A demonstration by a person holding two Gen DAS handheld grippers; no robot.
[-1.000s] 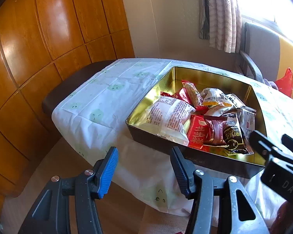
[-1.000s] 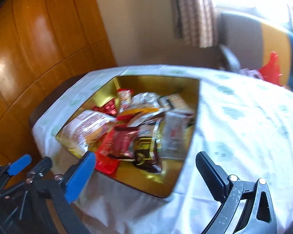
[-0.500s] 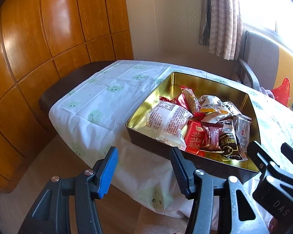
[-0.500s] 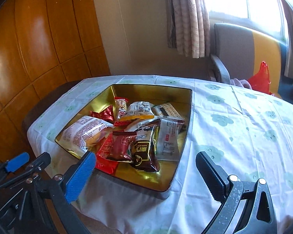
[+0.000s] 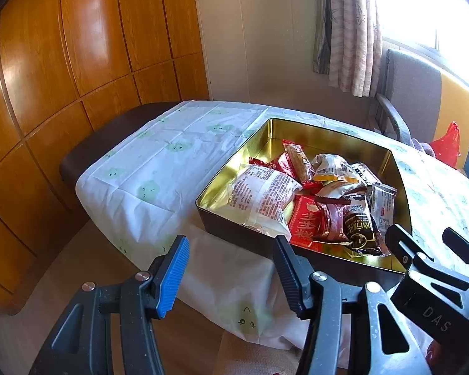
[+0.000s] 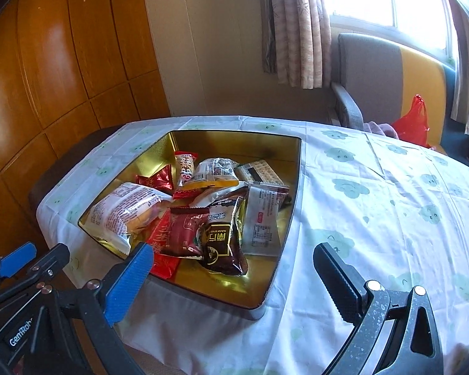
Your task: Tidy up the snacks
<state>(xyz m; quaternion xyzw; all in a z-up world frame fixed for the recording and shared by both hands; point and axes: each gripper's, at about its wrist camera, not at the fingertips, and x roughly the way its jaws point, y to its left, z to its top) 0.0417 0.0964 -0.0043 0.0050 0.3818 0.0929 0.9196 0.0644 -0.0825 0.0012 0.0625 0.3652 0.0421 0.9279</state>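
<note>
Now I see the table (image 6: pixel 375 206) under a white cloth, wood panels at ten o'clock; left gripper (image 5: pixel 231 268) and right gripper (image 6: pixel 234 281) both gape, empty.

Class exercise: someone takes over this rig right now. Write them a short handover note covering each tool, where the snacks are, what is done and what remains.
Left tool: open, empty, short of the table's near edge.
Right tool: open, empty, in front of the tin's near corner.
Snacks: all piled in the gold tin on the tablecloth; big white packet at its left, dark brown packet nearest the right tool.
Done: nothing visibly sorted yet.
Left: pick the packets up and arrange them.
</note>
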